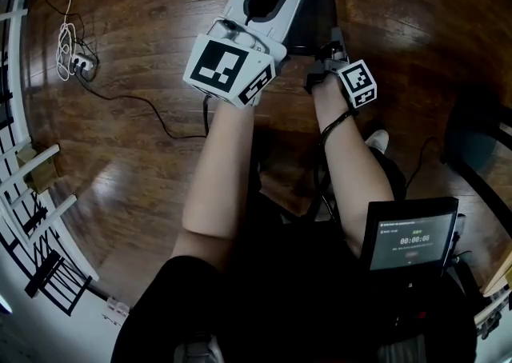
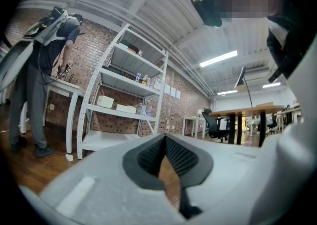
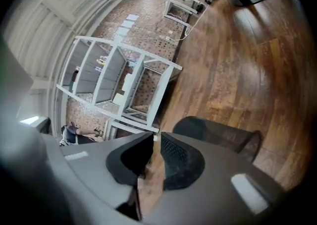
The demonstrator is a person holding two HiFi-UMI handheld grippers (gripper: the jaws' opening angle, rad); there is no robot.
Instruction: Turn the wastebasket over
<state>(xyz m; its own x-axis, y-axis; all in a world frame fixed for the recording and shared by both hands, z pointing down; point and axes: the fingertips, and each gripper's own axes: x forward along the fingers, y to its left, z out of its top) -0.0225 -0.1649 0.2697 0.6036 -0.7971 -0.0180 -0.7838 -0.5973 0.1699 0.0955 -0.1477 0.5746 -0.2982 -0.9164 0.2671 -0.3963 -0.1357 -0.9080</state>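
Mesh wastebasket [image 3: 220, 137] sat on the floor [image 3: 237, 60] at lower right of the right gripper view, just beyond the right gripper [image 3: 156, 142], jaws a crack apart w/ nothing between; left gripper [image 2: 164, 140], clenched empty, faced shelving [image 2: 124, 95], so right hand was nearer.

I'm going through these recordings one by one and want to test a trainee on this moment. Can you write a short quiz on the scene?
1. True or false: the right gripper has its jaws clamped on the black mesh wastebasket.
2. What does the wastebasket rest on? A) grey carpet; B) brown wooden floor; C) white table.
3. What is between the jaws of the left gripper?

Key
1. False: its jaws stand narrowly apart and empty, with the wastebasket beyond them.
2. B.
3. Nothing; the jaws meet at their tips.
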